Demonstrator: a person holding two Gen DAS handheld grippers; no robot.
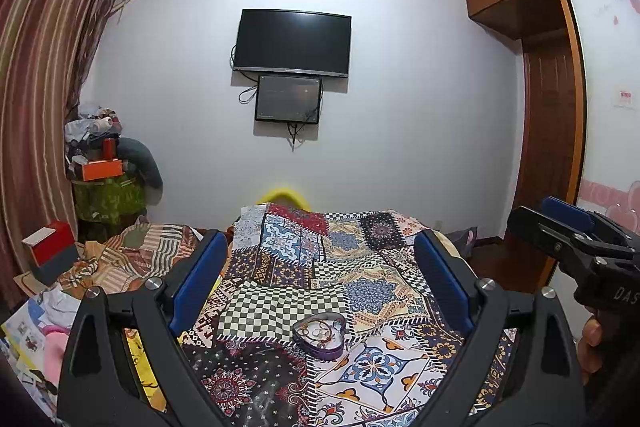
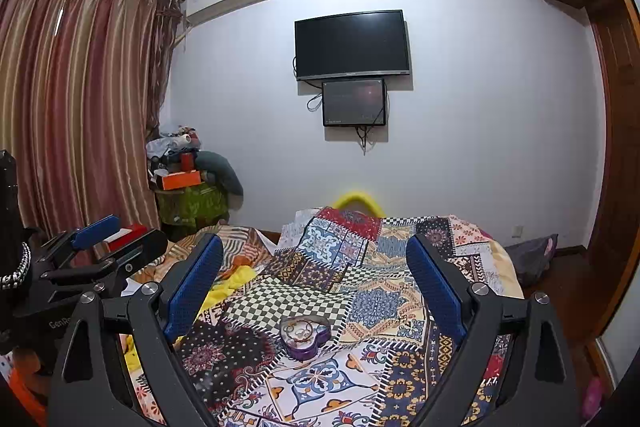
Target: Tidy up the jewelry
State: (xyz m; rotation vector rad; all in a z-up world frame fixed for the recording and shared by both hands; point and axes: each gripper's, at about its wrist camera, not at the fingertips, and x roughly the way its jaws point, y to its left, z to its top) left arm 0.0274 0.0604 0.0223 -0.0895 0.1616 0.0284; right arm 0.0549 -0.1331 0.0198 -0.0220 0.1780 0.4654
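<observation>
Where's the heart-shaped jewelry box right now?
The heart-shaped jewelry box sits open on the patchwork bedspread, low and centred in both wrist views, between the tool fingers, untouched.

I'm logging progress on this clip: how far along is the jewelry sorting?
Done: bracelets and rings already lie in the open heart-shaped purple box on the patchwork quilt. In hand: nothing; the left gripper and right gripper are both open, apart from the box. Left: I see no loose jewelry or lid.
</observation>
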